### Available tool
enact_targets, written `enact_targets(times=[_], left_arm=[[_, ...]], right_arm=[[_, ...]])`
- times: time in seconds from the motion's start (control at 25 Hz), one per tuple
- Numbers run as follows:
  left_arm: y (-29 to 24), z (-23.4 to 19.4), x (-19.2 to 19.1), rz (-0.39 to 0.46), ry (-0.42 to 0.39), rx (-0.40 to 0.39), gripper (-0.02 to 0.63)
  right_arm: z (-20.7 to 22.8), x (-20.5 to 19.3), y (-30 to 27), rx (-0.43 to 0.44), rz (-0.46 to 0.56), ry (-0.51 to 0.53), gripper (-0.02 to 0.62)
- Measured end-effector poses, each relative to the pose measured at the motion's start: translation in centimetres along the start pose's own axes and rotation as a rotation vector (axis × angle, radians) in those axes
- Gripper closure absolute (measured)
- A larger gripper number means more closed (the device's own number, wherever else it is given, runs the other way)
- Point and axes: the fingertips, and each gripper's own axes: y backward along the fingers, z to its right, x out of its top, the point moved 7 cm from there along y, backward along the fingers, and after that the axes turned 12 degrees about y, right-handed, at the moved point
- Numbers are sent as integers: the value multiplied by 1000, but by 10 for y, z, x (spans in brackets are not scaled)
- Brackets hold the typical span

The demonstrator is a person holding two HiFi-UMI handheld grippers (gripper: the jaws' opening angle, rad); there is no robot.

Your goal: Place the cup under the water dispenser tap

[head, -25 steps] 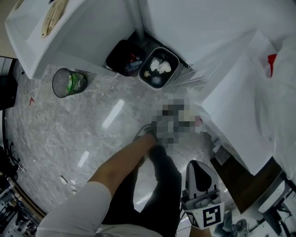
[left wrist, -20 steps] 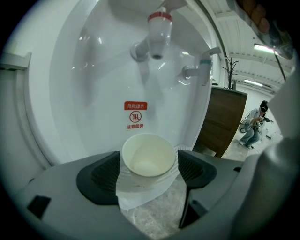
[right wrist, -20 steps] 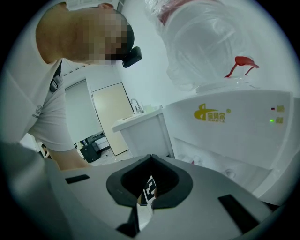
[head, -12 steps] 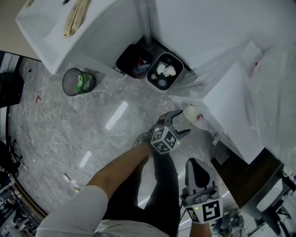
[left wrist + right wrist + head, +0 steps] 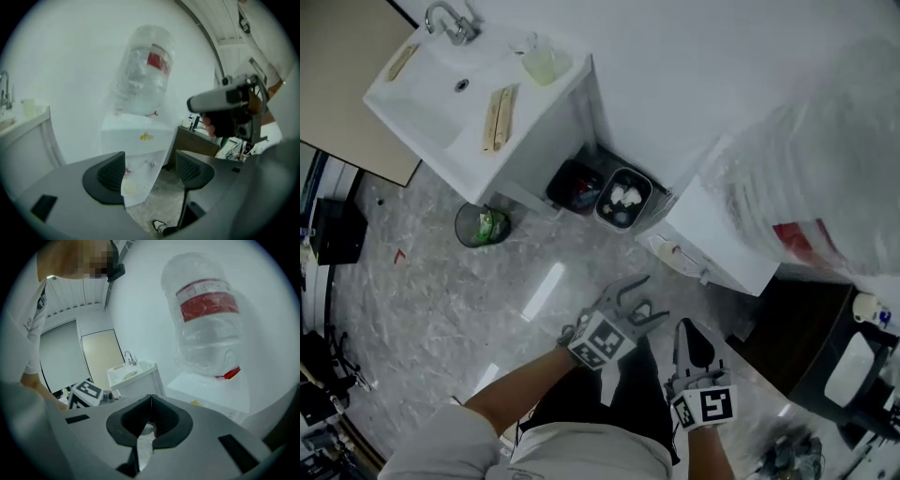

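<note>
In the head view a white cup (image 5: 671,252) with a red mark sits at the front of the white water dispenser (image 5: 712,239), under its large clear bottle (image 5: 811,183). My left gripper (image 5: 652,298) hangs below and left of the cup, apart from it; its jaws stand wide, are closing, and hold nothing. In the left gripper view the dispenser (image 5: 140,136) and bottle (image 5: 143,70) fill the gap of the left gripper (image 5: 150,171). My right gripper (image 5: 686,330) is lower, shut and empty. The right gripper (image 5: 150,401) faces the bottle (image 5: 206,319).
A white sink counter (image 5: 534,122) stands at the upper left, with two bins (image 5: 621,199) tucked between it and the dispenser. A mesh waste basket (image 5: 483,225) sits on the marble floor. A dark cabinet (image 5: 797,328) is right of the dispenser.
Both grippers have risen and the head view has lifted. My left gripper, close beside the cup before, has drawn back towards me with open jaws, leaving the cup at the dispenser.
</note>
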Motion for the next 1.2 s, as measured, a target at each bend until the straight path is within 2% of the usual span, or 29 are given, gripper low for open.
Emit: enact_targets(times=[0.16, 0.32, 0.4, 0.56, 0.76, 1.2], left_arm=[[65, 41, 72, 73, -5, -2, 392], [108, 78, 110, 126, -1, 15, 521], [117, 92, 124, 135, -16, 15, 554], [127, 108, 148, 152, -46, 17, 578], [133, 121, 173, 167, -45, 16, 601], [132, 149, 186, 196, -45, -2, 601]], right_arm=[[-11, 43, 31, -37, 49, 22, 578], [-25, 66, 57, -62, 91, 26, 578], [-32, 76, 65, -68, 112, 29, 578], [-42, 96, 75, -90, 153, 37, 578], [-43, 117, 84, -114, 190, 50, 578], [-40, 128, 105, -135, 198, 85, 578]])
